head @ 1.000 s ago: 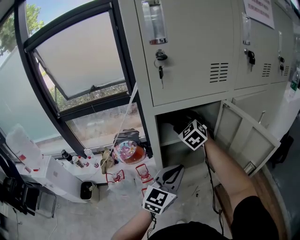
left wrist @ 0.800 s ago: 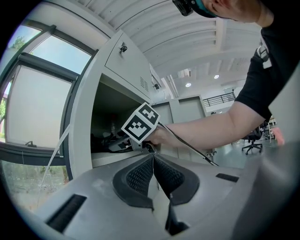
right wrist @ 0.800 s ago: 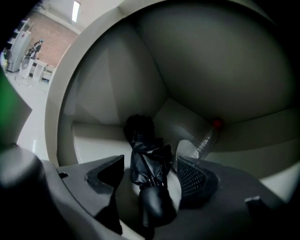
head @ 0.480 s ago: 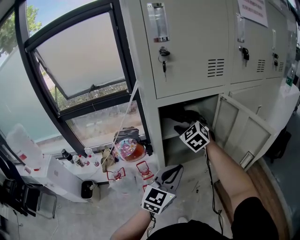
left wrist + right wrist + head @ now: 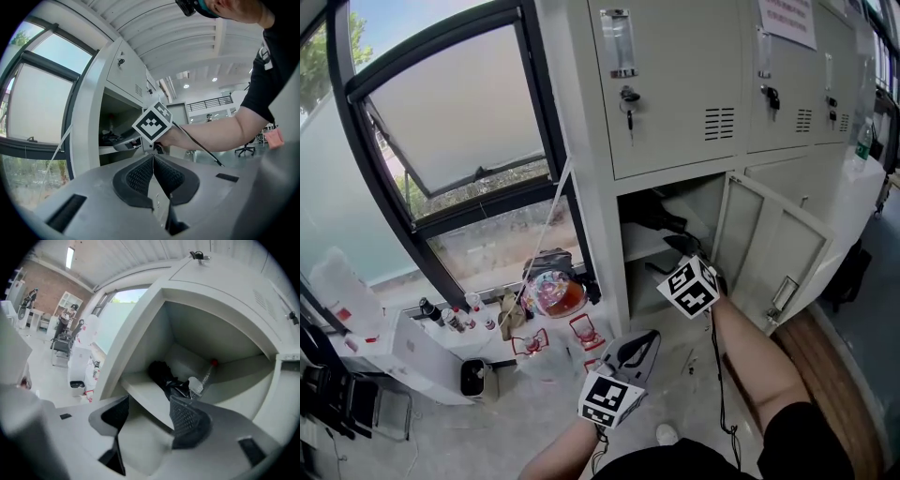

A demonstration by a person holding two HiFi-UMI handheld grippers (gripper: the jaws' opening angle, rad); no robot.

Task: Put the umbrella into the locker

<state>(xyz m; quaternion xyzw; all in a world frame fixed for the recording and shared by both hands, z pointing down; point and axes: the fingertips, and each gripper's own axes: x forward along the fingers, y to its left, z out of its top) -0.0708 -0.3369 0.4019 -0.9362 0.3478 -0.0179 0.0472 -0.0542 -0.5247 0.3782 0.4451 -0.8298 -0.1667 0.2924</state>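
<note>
1. Since a second ago my right claw (image 5: 677,251) has backed out of the open lower compartment of the locker (image 5: 675,112), toward 6 o'clock in the head view. Its jaws have just been closing a little. They stand apart with nothing between them.
2. The black folded umbrella (image 5: 164,375) has stayed where it was. It lies on the shelf (image 5: 143,397) inside that compartment, at 12 o'clock from my right claw and clear of its jaws.
3. My left claw (image 5: 152,174) hangs low at 7 o'clock from the right one, jaws pressed together and empty.
4. I judge the umbrella light, with loose fabric over a stiff shaft. The folds look soft and likely to slide under the pads. If I had to shift it, I would close across the bundled middle, where the cloth is thickest, rather than on a loose flap.
5. A clear bottle-like thing with a red cap (image 5: 200,382) sits at 3 o'clock from the umbrella, nearly touching it. A push that way could knock it.
6. Edges to mind:
   - the shelf's front lip, just below my jaws
   - the top rim of the opening, at 12 o'clock
   - the locker door (image 5: 764,258), swung open at 3 o'clock from my right claw
7. Open room lies back toward 6 o'clock, over the floor.
</note>
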